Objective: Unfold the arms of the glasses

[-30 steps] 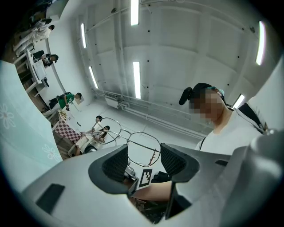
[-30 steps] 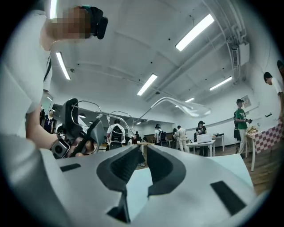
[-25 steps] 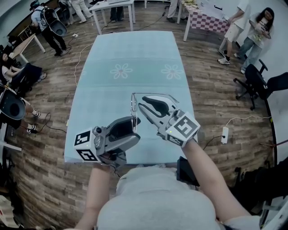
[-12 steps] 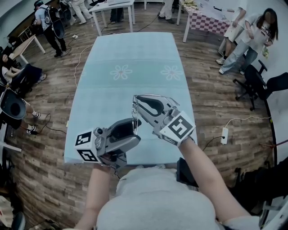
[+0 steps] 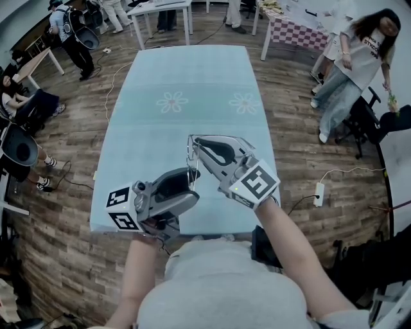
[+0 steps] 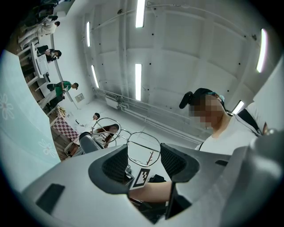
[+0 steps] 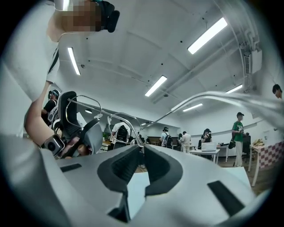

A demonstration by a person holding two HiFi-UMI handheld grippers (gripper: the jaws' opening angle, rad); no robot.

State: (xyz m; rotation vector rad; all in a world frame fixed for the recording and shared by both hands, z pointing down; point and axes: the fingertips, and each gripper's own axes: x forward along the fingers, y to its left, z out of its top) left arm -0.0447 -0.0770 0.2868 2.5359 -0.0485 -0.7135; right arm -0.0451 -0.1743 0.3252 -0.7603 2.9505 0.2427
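Thin wire-framed glasses [image 5: 191, 156] hang in the air over the near edge of the light blue table [image 5: 186, 77]. My left gripper [image 5: 190, 177] comes from the lower left and is shut on the frame; in the left gripper view one lens rim [image 6: 143, 148] sits squeezed between its pads [image 6: 116, 166]. My right gripper [image 5: 200, 148] reaches in from the right. Its jaws have just been closing, and in the right gripper view the wire [image 7: 111, 116] ends pinched at their tips [image 7: 142, 150]. One arm [image 5: 225, 137] sticks out to the right over that gripper.
People stand around the room, one walking at the upper right [image 5: 350, 61]. An office chair [image 5: 366, 119] and a power strip [image 5: 320, 191] are on the wooden floor to the right. More tables [image 5: 160, 9] stand at the back.
My right gripper has shifted slightly left to the corner of the glasses and its jaws have narrowed onto the wire. The left gripper and glasses stayed put. A person at the upper right has walked closer.
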